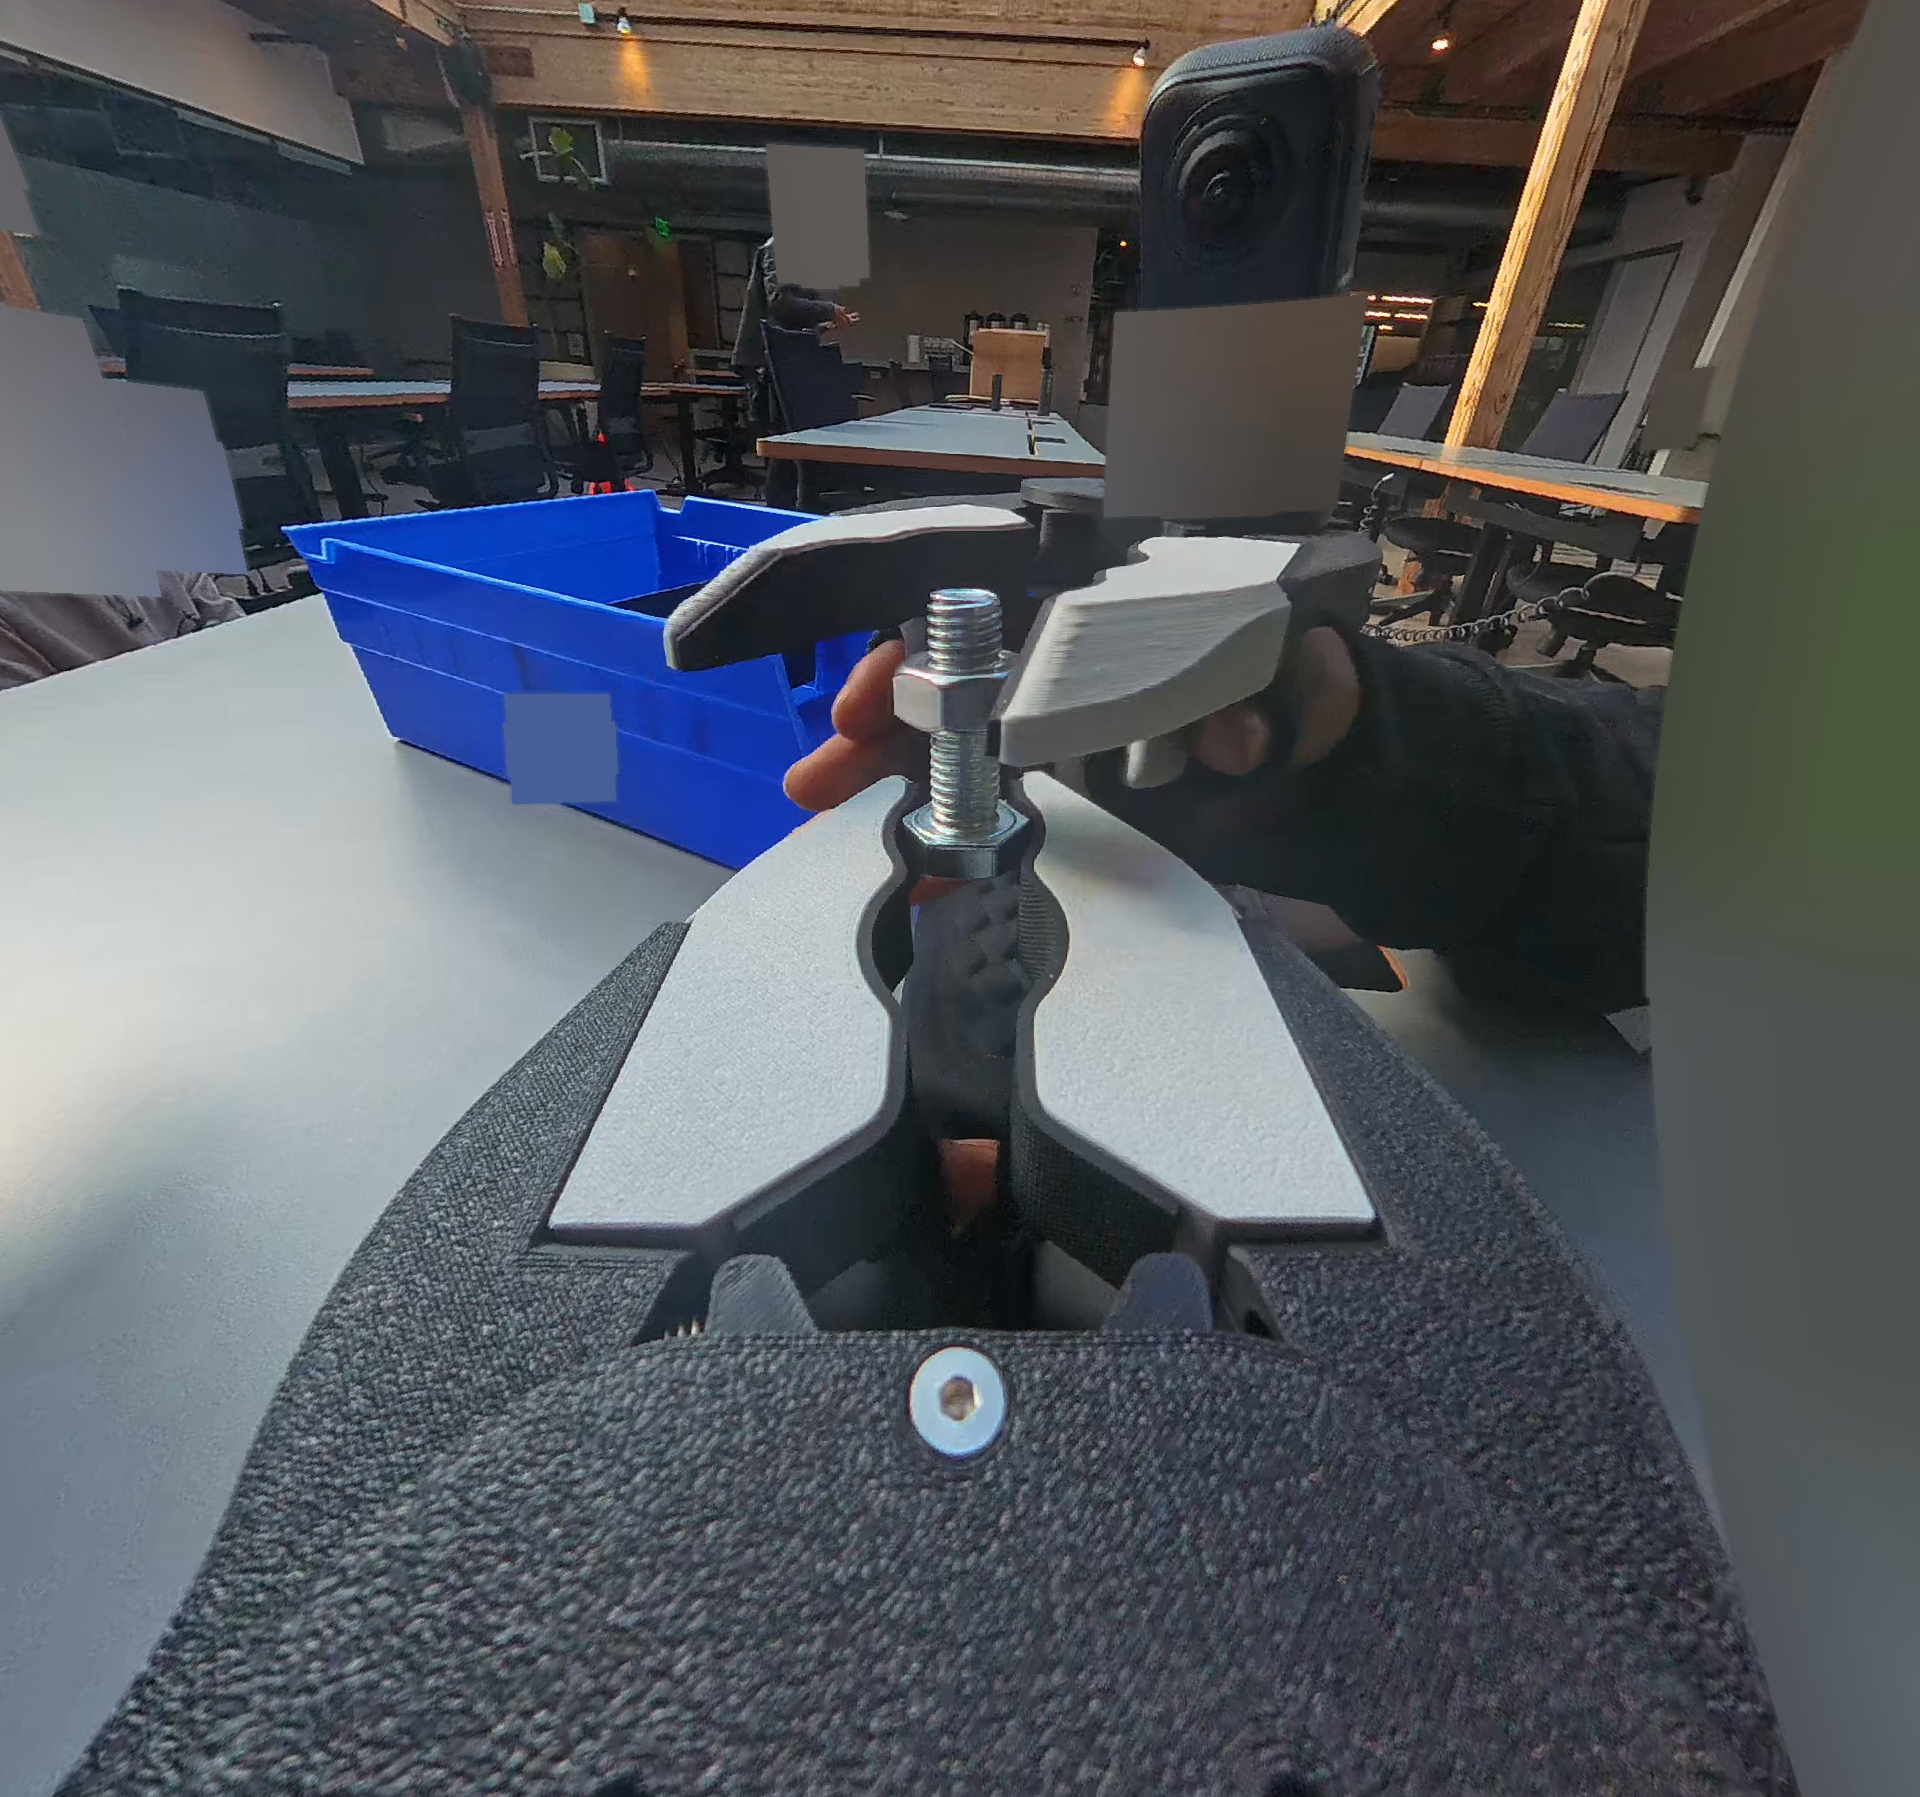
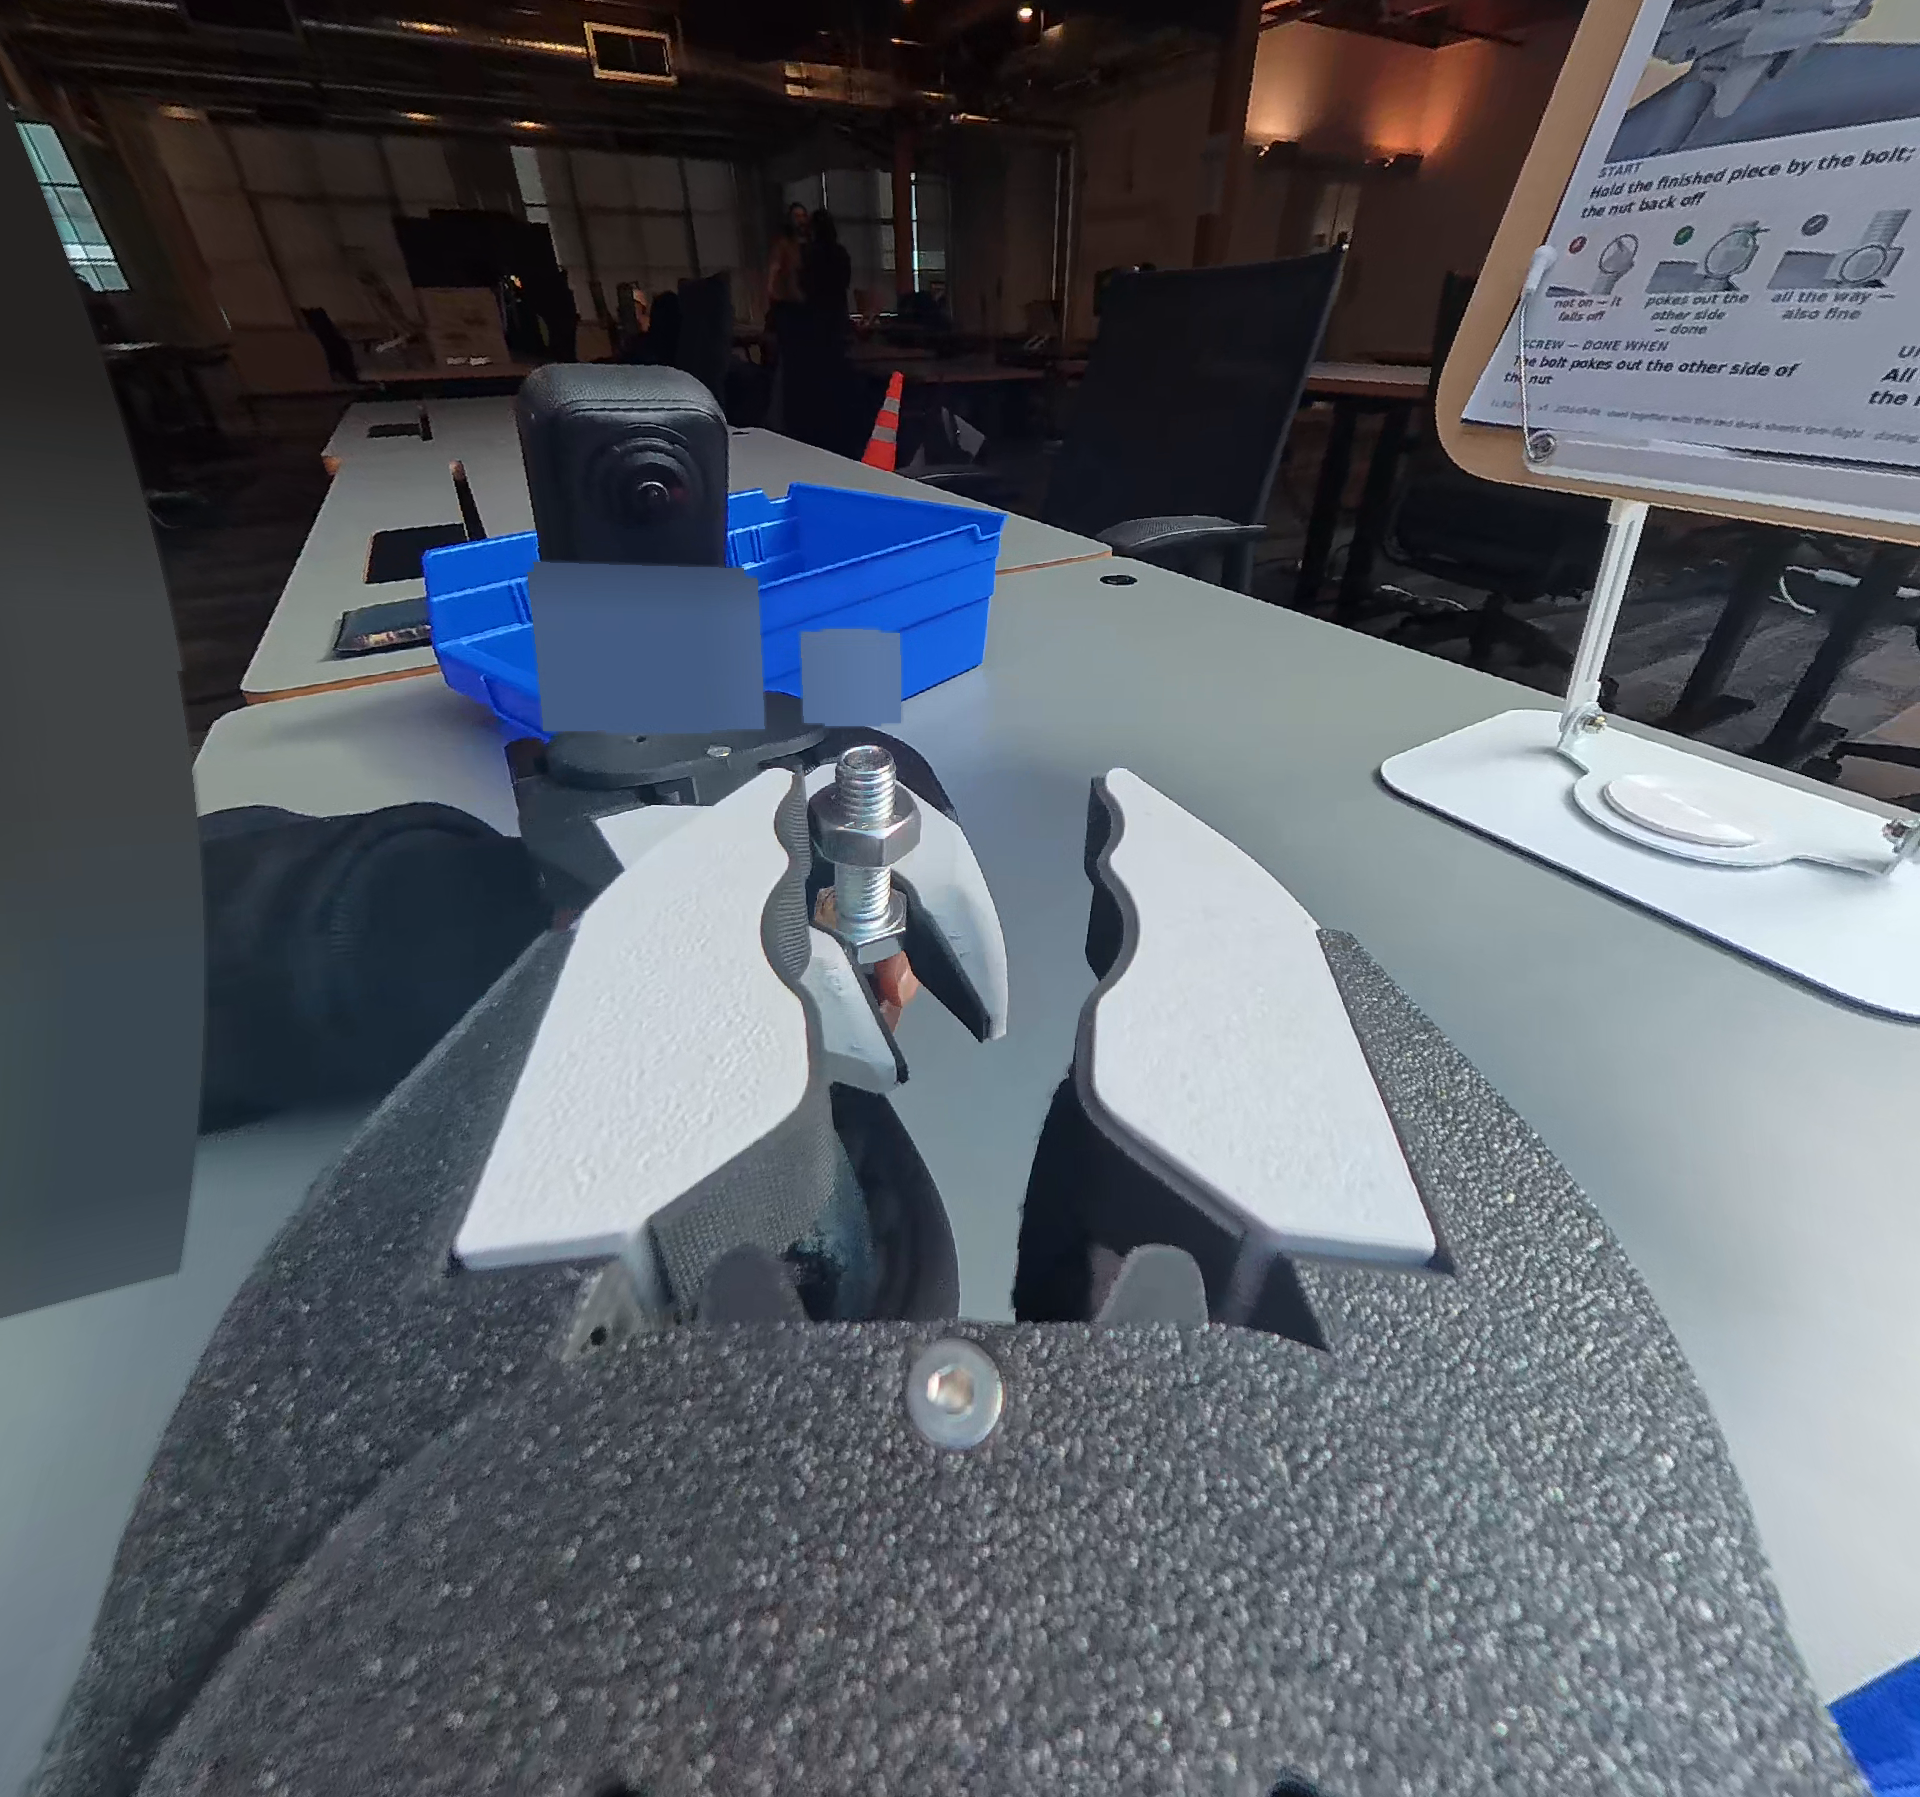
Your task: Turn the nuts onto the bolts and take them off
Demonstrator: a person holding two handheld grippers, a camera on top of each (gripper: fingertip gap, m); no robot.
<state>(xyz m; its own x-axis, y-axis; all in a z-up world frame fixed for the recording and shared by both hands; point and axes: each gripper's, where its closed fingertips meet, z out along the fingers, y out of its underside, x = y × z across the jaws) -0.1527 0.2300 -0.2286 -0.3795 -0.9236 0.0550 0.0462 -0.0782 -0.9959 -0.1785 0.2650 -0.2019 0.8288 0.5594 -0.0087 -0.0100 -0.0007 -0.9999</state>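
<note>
Our left claw [image 1: 966, 838] pinches the hex head of a threaded steel bolt [image 1: 964, 708], holding it upright above the smooth grey table [image 1: 260, 916]. A hexagonal nut [image 1: 948, 693] sits midway up its threads. Our right claw [image 2: 940, 890] stands spread around the nut, near a glossy blue plastic bin [image 1: 499, 625].

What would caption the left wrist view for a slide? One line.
Left tool clamps an upright bolt by its head while the open right tool straddles the nut, blue bin behind.

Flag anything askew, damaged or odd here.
Nothing stands out. The left gripper holds the bolt upright by its head, the nut sits square partway along the thread, and the right gripper is open around it.
</note>
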